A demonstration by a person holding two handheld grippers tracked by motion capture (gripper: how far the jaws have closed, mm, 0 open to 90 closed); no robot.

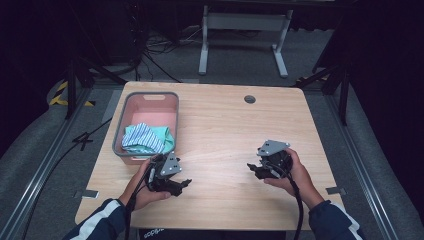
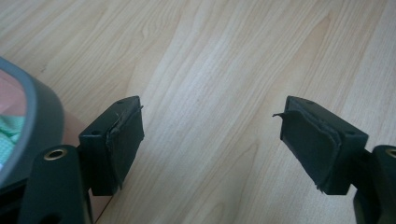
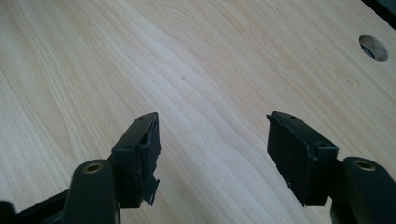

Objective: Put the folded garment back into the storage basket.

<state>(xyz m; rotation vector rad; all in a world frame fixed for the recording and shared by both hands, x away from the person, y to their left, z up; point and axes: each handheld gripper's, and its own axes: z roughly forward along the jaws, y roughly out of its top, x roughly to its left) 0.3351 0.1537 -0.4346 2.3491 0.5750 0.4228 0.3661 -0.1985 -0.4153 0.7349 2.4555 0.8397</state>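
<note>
Pale wood table spreads under me on a dark floor, with the pink basket at about ten o'clock from its centre, holding a crumpled striped cloth against its near wall. I have the left gripper low at seven o'clock, just beside the basket's near corner, hand wrapped beneath it, jaws spread wide over bare wood with nothing between them. I hold the right gripper at four o'clock, well apart from the basket, wrist angled inward, jaws likewise parted and empty.
</note>
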